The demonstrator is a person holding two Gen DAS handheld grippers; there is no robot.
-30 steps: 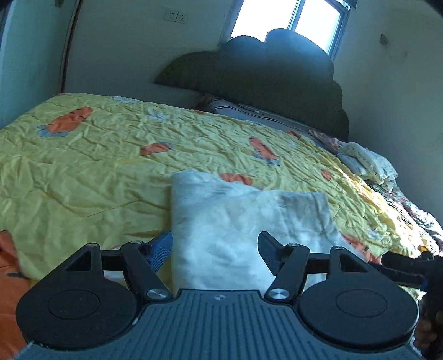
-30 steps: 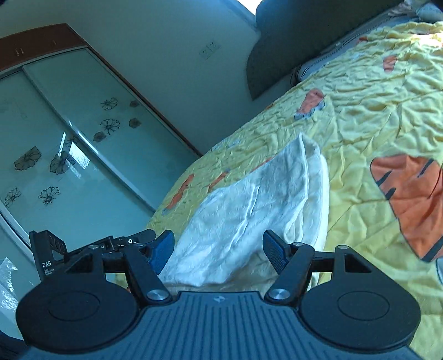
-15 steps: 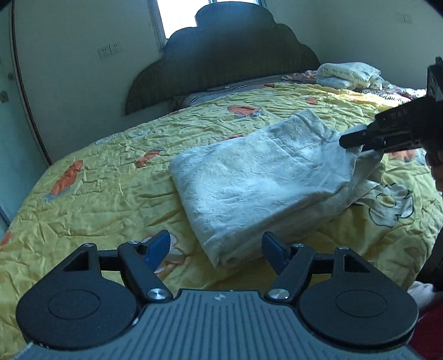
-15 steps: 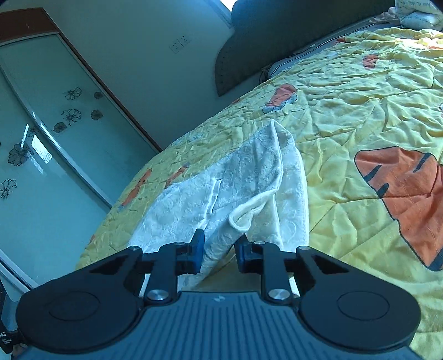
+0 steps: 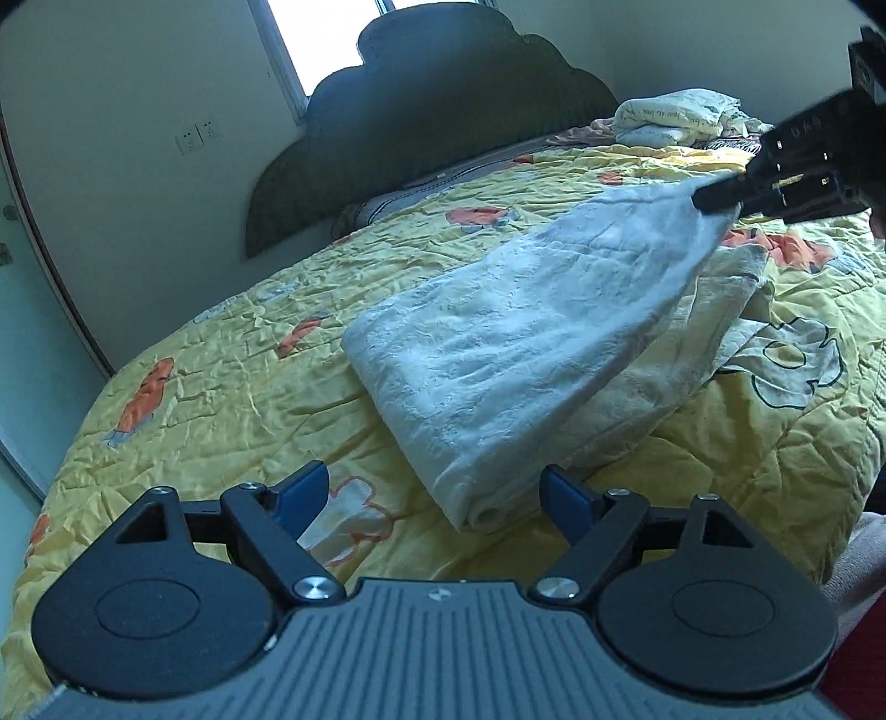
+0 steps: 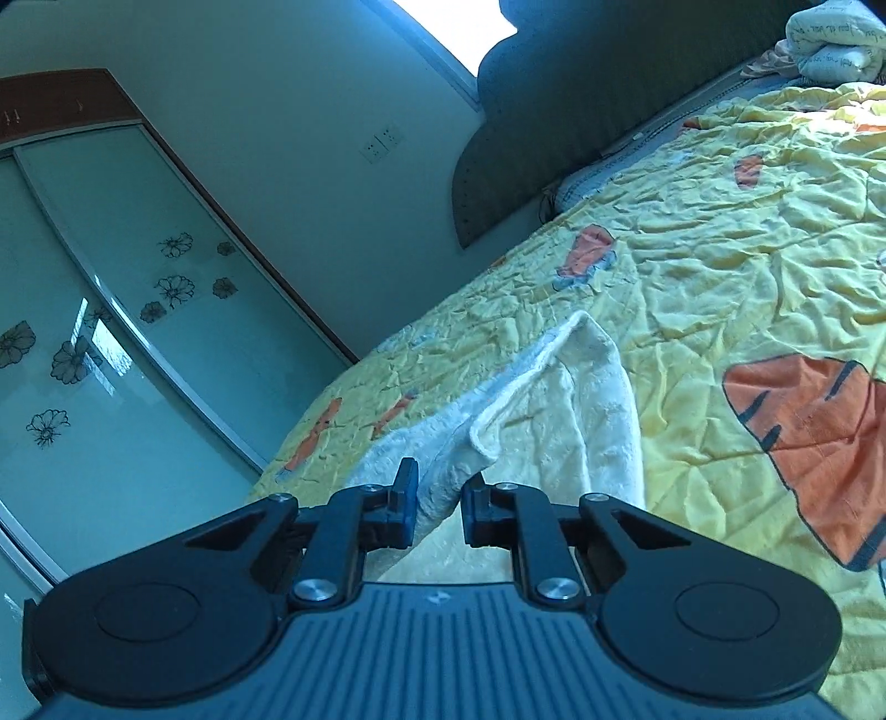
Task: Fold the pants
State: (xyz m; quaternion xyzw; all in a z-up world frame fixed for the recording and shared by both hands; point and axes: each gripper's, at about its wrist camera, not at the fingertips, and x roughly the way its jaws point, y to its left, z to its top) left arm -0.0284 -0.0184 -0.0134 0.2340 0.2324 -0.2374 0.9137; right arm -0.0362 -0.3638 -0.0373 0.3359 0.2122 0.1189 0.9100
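Daylight is entering through a window (image 5: 326, 50) set in the pale wall (image 5: 138, 111) behind a dark scalloped headboard (image 5: 443, 127). A wrinkled yellow quilt (image 5: 221, 387) with orange motifs is covering the bed. Twin wall sockets (image 5: 196, 137) are sitting left of the headboard. A wardrobe's frosted sliding doors (image 6: 111, 332), printed with flowers, are reflecting light. Folded bedding (image 5: 675, 116) is lying near the headboard.

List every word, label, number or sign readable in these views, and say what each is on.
None can be read.
Folded bedding by the headboard: dark lettering, too blurred.
Right tongs body: tiny pale marks, illegible.
Each camera mount: small emblem, no text.
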